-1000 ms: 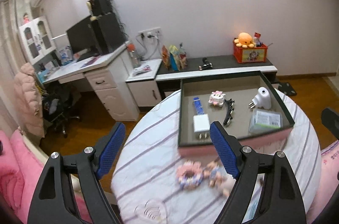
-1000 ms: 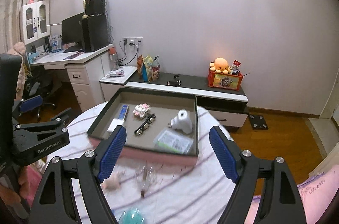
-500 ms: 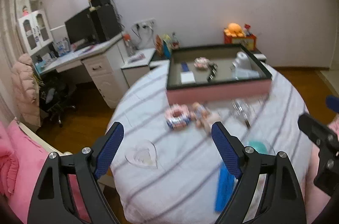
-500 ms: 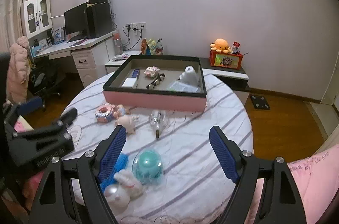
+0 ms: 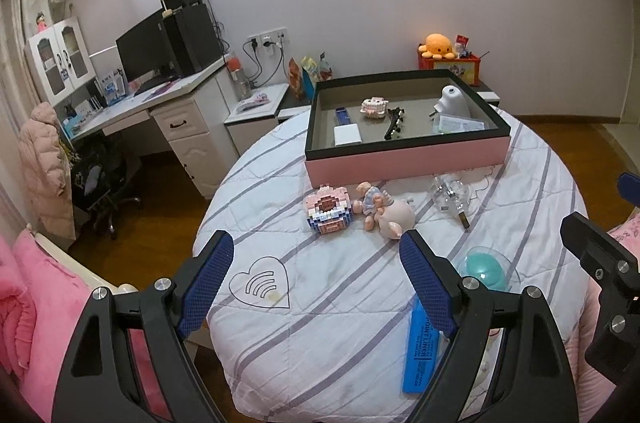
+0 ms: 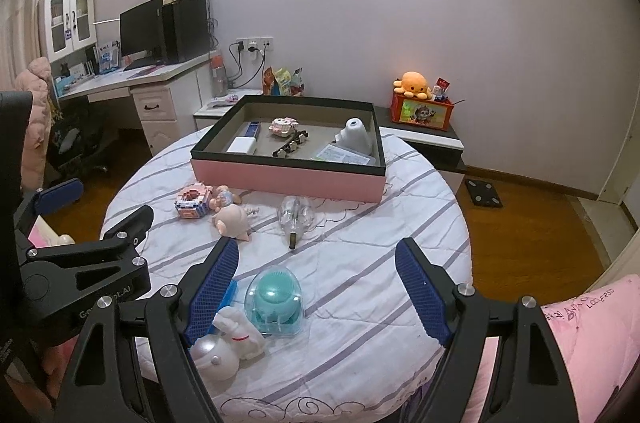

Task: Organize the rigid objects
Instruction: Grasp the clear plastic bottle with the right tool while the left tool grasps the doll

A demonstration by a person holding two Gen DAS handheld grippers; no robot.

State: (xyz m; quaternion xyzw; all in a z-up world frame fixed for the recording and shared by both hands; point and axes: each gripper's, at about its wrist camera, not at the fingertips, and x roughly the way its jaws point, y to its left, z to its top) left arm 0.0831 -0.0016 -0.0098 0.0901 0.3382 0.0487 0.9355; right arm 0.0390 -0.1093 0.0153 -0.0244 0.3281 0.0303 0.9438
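Note:
A pink box with a dark rim [image 5: 404, 159] [image 6: 288, 177] stands at the far side of the round table and holds several small items. In front of it lie a pink block toy [image 5: 329, 208] [image 6: 193, 199], a pig figure [image 5: 390, 214] [image 6: 231, 219] and a clear bulb [image 5: 450, 191] [image 6: 297, 211]. Nearer lie a teal dome gadget [image 6: 276, 301] [image 5: 485, 265], a blue bar [image 5: 422, 353] and a white rabbit toy [image 6: 228, 343]. My left gripper [image 5: 316, 283] and right gripper [image 6: 316, 287] are both open and empty, above the table's near edge.
The table wears a white striped cloth [image 5: 320, 323]. A desk with a monitor [image 5: 160, 91] stands at the left, a low shelf with an orange plush [image 6: 416, 85] behind. Pink bedding [image 6: 580, 343] lies at the right, and more at the left [image 5: 24, 303].
Both grippers have pulled back from the box toward the near edge of the table. The loose toys and the near items have come into view. Both stay open.

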